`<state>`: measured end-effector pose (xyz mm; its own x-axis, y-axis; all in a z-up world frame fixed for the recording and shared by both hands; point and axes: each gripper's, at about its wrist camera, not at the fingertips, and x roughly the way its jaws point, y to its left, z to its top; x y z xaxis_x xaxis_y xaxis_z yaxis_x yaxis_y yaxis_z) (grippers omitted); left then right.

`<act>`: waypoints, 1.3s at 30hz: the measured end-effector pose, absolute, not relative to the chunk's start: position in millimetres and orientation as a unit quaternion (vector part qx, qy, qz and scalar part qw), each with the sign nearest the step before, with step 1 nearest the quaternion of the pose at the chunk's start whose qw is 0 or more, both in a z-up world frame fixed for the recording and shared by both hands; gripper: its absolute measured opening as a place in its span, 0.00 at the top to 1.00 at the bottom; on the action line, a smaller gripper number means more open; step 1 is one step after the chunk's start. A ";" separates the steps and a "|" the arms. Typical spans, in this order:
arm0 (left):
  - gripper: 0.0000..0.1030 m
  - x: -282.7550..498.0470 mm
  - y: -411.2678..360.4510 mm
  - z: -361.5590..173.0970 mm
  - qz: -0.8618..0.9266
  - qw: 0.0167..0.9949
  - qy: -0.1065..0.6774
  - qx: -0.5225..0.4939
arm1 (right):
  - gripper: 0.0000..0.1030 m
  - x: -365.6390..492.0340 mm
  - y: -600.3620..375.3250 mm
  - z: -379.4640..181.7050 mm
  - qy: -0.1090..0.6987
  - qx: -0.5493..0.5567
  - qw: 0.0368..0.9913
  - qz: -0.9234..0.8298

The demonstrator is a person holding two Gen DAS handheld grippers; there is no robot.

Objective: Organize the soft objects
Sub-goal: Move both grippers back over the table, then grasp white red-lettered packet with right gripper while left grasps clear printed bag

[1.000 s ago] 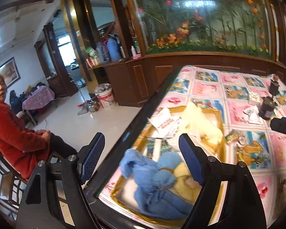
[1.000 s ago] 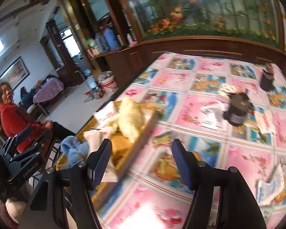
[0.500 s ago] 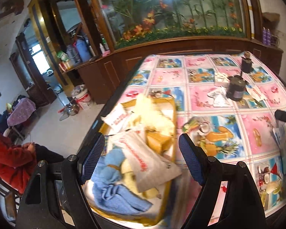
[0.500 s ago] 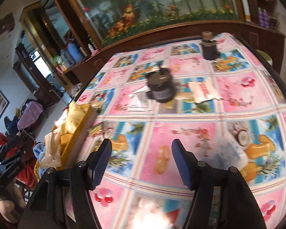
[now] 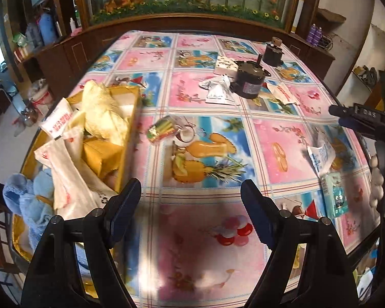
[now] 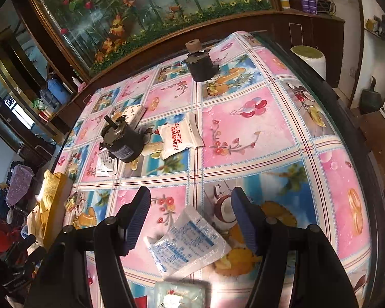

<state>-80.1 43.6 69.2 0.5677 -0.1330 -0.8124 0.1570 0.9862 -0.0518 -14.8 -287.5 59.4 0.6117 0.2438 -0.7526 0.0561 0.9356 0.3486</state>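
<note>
Blue-printed soft packet (image 6: 186, 241) flat on tablecloth (image 6: 256, 133), below and between right tool's (image 6: 190, 220) spread, empty jaws.

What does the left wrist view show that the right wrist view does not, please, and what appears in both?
Only the left wrist view: the blue towel in the yellow tray and the green-yellow candy wrapper.

Only the right wrist view: the white cylindrical stool beyond the table edge.

Both: the black cylindrical motor, the white sachet with blue print and the white sachet with red print.
</note>
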 end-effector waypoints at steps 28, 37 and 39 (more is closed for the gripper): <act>0.22 82.9 19.7 53.5 -0.166 0.854 0.492 0.007 | 0.64 42.1 -211.5 19.7 0.564 0.002 0.807 0.174; 0.22 148.8 -21.5 23.3 -0.229 0.845 0.475 0.090 | 0.64 24.5 -227.3 20.5 0.560 0.019 0.806 0.190; 0.22 154.0 -30.2 13.4 -0.231 0.835 0.487 0.108 | 0.64 24.9 -227.0 21.2 0.559 0.019 0.808 0.188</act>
